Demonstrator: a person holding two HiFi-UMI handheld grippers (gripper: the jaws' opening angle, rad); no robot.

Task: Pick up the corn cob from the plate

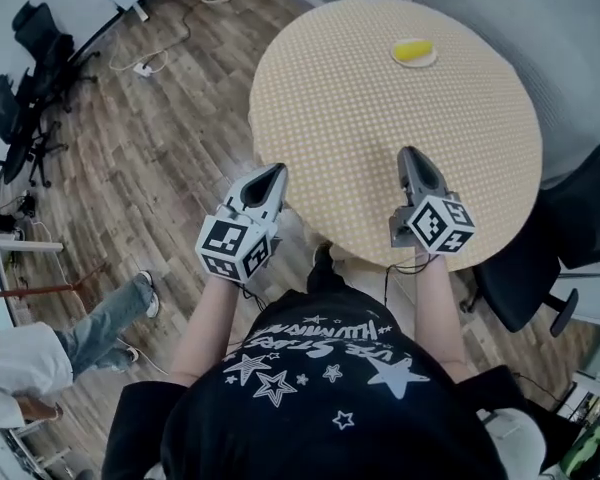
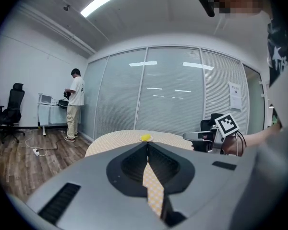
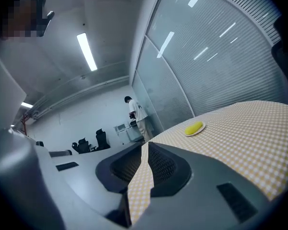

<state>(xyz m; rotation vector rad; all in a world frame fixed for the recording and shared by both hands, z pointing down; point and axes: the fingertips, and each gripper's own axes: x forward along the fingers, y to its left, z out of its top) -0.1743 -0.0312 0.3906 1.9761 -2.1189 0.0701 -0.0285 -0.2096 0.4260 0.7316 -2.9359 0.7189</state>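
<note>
While the L gripper and R gripper are held side by side at the near edge of a round table, both have their jaws closed tip to tip w/ nothing btwn them. Each gripper view shows only a thin wedge of the checked cloth below the meeting tips. The L gripper sits at the table's near-left rim. The R gripper is over the cloth, just inside the near rim.

Task item: the corn cob, yellow, lies on a small pale plate at the far side of the table, right of centre. It is well apart from both grippers and roughly in line w/ the R one. Neither gripper touches cob or plate.

Surroundings:
- A black office chair stands just right of the table.
- Wood-look floor lies to the left, w/ more black chairs at far left.
- A person in jeans is at near left.
- In the L gripper view, a standing person in a white top is at far left beside a glass partition w/ blinds.
</note>
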